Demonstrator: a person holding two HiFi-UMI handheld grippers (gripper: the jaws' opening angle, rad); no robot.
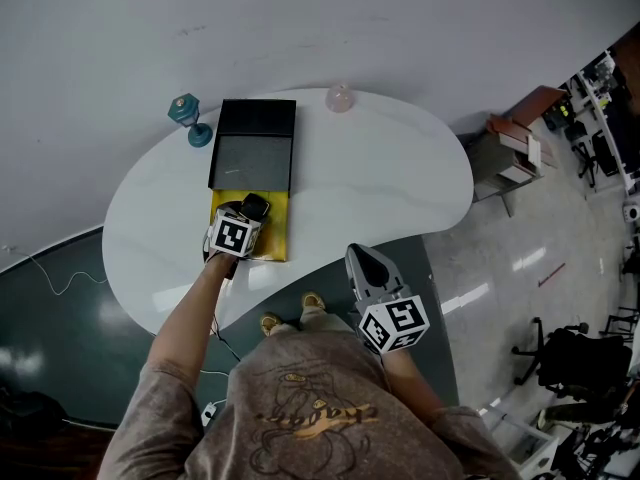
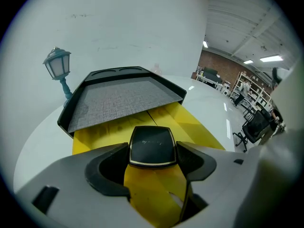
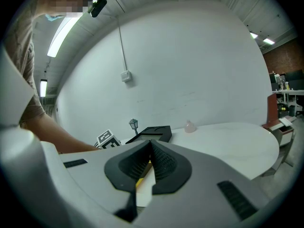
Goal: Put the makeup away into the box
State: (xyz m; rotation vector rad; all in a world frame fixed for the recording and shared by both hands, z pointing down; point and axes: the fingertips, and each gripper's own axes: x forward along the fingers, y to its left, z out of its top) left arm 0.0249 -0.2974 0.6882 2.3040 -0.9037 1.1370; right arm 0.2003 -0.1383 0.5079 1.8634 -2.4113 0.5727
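Observation:
A black square makeup compact (image 2: 152, 146) sits between the pads of my left gripper (image 2: 153, 152), which is shut on it. I hold it just above the yellow inside of the box (image 2: 194, 125). In the head view the left gripper (image 1: 250, 211) hangs over the yellow box (image 1: 277, 233) at the table's near left. The box's black lid with a grey lining (image 1: 252, 153) stands open behind it. My right gripper (image 1: 365, 260) is shut and holds nothing, off the table's front edge. In the right gripper view its pads (image 3: 161, 158) meet.
A small teal lantern ornament (image 1: 188, 118) stands left of the box's lid. A pale pink bottle (image 1: 340, 98) sits at the far edge of the white curved table (image 1: 400, 183). Shelving and office chairs stand to the right on the floor.

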